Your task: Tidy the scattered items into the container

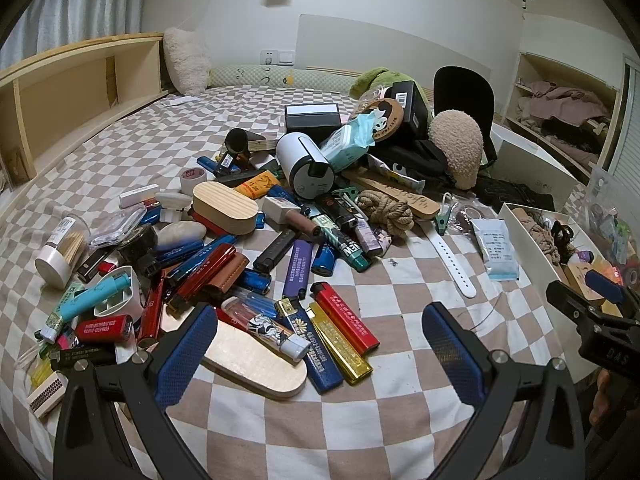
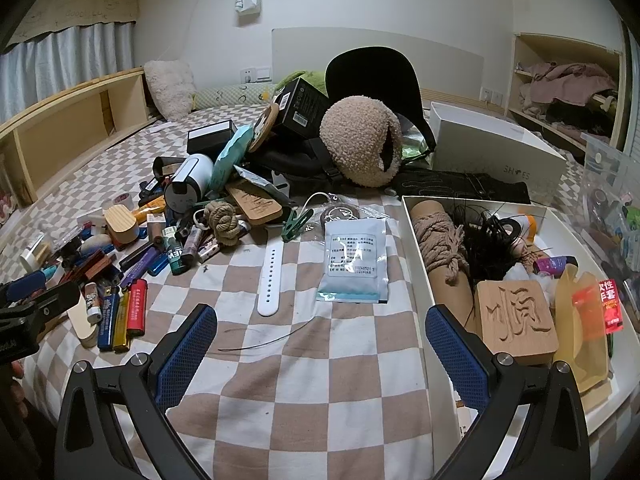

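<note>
A heap of small items lies on the checkered bed: several lighters [image 1: 343,316], a wooden oval box [image 1: 225,207], a rope knot [image 1: 385,210], a white watch strap [image 1: 451,255] and a sachet [image 1: 495,249]. The white container [image 2: 416,232] sits at the right, holding rope, black cord and a carved wooden block [image 2: 514,322]. My left gripper [image 1: 318,344] is open and empty over the lighters and a flat wooden lid [image 1: 256,364]. My right gripper [image 2: 320,344] is open and empty over bare sheet, its right finger at the container's wall. The strap [image 2: 271,276] and sachet [image 2: 354,262] lie ahead of it.
A fuzzy beige hat [image 2: 360,146], black boxes [image 2: 300,108] and a white cylinder [image 2: 190,182] pile up at the back. A white shoe box [image 2: 492,152] stands behind the container. A clear zip bag [image 2: 612,204] lies at the far right. Wooden shelving [image 1: 60,92] lines the left.
</note>
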Motion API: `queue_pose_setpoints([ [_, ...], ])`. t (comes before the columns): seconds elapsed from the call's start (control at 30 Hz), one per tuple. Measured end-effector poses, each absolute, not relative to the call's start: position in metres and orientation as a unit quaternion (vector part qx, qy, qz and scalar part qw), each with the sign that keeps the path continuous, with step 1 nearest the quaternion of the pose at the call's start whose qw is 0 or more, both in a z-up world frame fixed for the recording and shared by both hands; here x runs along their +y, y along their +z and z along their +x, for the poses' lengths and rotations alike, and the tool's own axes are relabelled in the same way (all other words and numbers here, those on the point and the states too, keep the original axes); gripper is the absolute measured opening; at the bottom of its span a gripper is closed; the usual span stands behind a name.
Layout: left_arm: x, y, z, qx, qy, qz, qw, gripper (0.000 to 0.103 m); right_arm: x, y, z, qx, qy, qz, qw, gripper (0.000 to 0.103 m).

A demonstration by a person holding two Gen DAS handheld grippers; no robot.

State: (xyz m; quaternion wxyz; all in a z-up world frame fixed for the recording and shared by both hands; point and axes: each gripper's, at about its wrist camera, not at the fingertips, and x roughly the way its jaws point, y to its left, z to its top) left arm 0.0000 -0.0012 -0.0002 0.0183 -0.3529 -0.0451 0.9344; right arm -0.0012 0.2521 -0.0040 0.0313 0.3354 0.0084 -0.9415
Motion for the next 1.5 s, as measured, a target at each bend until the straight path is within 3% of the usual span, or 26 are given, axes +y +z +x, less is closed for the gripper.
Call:
queue_pose_setpoints([
  [0.83,-0.004,-0.001,0.001,-0.045,0.931,-0.362,0.008,0.103,0.251,-0.007,-0.003,0.012,-0.939,0.343,0.03,0.103],
  [1.2,-0.021,-0.013,-0.005,-0.084,0.911,-0.405,-0.007,0.103,0.253,-0.011,-0.007,-0.009,-0.933,0.356,0.044,0.103],
  [1.5,-0.045,0.012,-0.007,-0.092,0.92,-0.381,-0.011,0.103,0.243,-0.016,-0.008,-0.011,-0.923,0.376,0.083,0.103],
])
